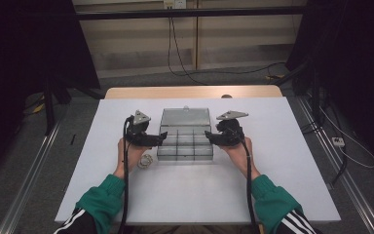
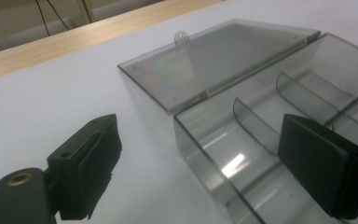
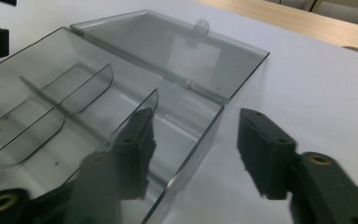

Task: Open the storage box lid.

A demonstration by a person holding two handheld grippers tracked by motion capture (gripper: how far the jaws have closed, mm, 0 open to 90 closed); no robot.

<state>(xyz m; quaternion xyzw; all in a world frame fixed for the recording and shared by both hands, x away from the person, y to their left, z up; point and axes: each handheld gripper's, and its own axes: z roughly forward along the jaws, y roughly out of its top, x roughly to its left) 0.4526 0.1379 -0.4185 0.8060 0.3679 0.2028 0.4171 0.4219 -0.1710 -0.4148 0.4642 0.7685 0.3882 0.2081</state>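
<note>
Centrally on the white table top (image 1: 199, 195) sat the clear smoky-grey plastic compartment box (image 1: 185, 145), its hinged transparent lid (image 1: 185, 117) swung fully back and lying flat on the table on the far side. We noted curved inner dividers (image 2: 254, 123) splitting the tray into several compartments; those we could see into looked bare.

We held our left gripper (image 1: 159, 138) at the box's left edge. In the left gripper view (image 2: 205, 168) its two black jaws stood wide apart, straddling the box's near left wall: one jaw outside over bare table, the other over the tray's interior. Neither pad pressed on the wall, so nothing was gripped. We could not tell whether the inner jaw touched a divider.

Our right gripper (image 1: 209, 137) mirrored this at the box's right edge. In the right gripper view (image 3: 193, 154) its jaws were likewise spread wide across the right wall, one seen through the tinted plastic inside the tray, the other outside above the table. No contact was evident; it held nothing.

Just beside the left hand (image 1: 132, 153), near the box's front left corner, lay a small pale coiled item (image 1: 146, 161), too small to identify. Beyond the white surface ran a strip of light wooden table edge (image 1: 192, 92), and black cables (image 1: 185, 68) trailed across the floor behind.
</note>
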